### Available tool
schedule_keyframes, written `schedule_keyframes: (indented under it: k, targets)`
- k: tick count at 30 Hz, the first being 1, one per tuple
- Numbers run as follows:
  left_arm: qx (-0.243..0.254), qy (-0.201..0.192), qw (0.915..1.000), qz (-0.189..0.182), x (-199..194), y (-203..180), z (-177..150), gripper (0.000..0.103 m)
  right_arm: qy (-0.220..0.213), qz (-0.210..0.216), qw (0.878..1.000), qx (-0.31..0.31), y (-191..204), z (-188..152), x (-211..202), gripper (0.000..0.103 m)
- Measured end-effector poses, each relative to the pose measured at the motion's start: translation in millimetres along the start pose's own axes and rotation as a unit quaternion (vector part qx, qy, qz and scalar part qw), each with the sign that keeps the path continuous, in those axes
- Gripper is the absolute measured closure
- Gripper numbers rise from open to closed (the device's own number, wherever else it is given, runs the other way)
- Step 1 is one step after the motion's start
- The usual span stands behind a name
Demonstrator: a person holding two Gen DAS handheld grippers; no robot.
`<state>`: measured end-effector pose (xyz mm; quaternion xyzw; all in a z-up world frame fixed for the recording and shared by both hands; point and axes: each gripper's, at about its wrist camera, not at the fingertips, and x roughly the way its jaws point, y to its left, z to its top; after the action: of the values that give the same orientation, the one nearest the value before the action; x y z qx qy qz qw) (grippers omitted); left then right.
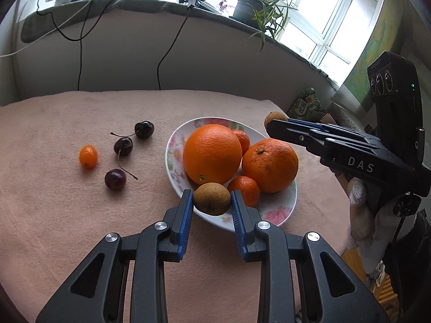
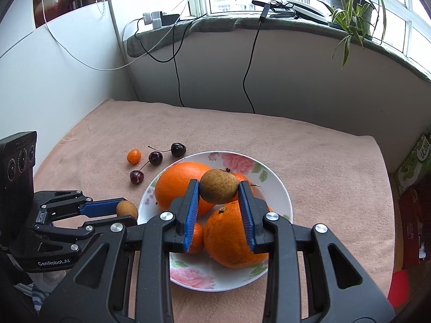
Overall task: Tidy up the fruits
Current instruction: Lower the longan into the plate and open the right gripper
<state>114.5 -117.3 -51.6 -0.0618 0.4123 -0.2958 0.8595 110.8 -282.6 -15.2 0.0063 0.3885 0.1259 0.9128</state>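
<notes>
My left gripper (image 1: 212, 196) is shut on a small brown longan (image 1: 212, 198), just above the near rim of the flowered plate (image 1: 172, 145). The plate holds two big oranges (image 1: 212, 153) (image 1: 270, 164) and small tangerines (image 1: 243, 188). My right gripper (image 2: 218, 185) is shut on a second longan (image 2: 218, 186), hanging over the oranges (image 2: 231, 237) on the plate (image 2: 280, 188). Each gripper shows in the other's view: the right gripper (image 1: 272, 125) at the plate's far right, the left gripper (image 2: 126, 211) at its left rim. Three cherries (image 1: 123, 146) and a kumquat (image 1: 88, 156) lie on the pink cloth, left of the plate.
Behind the pink cloth (image 2: 323, 161) runs a wall with a sill that carries a potted plant (image 2: 350, 2), chargers and hanging black cables (image 2: 247, 80). Boxes (image 2: 414, 167) stand past the table's right edge. A gloved hand (image 1: 358, 215) holds the right gripper.
</notes>
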Motion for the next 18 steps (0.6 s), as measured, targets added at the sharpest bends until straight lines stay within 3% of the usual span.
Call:
schedule_keyframes:
  k: [18]
  targets:
    - [0.017, 0.011, 0.9998, -0.005, 15.2, -20.4, 4.0, 0.076, 0.015, -0.026, 0.999, 0.011, -26.3, 0.6, 14.5, 0.072]
